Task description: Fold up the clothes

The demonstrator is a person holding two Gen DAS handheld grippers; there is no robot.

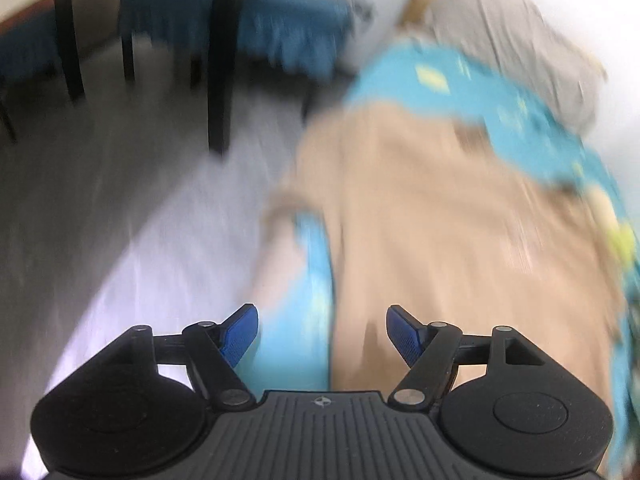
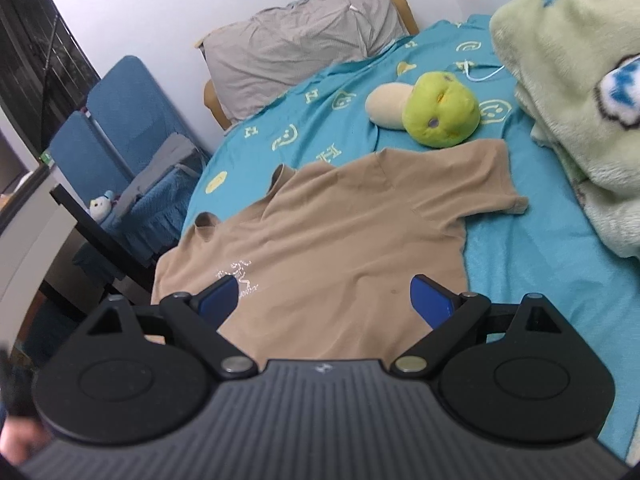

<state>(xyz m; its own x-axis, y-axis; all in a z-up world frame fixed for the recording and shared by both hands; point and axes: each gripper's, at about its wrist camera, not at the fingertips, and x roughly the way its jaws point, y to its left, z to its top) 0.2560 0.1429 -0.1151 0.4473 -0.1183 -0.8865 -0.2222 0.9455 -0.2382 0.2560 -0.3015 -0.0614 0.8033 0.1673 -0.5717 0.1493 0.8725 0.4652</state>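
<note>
A tan short-sleeved T-shirt (image 2: 344, 232) lies spread flat on a bed with a turquoise sheet (image 2: 540, 264), collar toward the pillow, a small white print on its chest. My right gripper (image 2: 324, 300) is open and empty, held just above the shirt's lower part. In the blurred left wrist view the shirt (image 1: 440, 232) lies ahead and to the right. My left gripper (image 1: 322, 334) is open and empty above the bed's left edge, beside the shirt's side edge.
A green and cream plush toy (image 2: 436, 108) lies beyond the shirt. A fluffy pale-green blanket (image 2: 572, 80) is heaped at the right. A grey pillow (image 2: 296, 56) is at the bed's head. Blue chairs (image 2: 116, 128) and a dark table leg (image 1: 222, 60) stand left of the bed.
</note>
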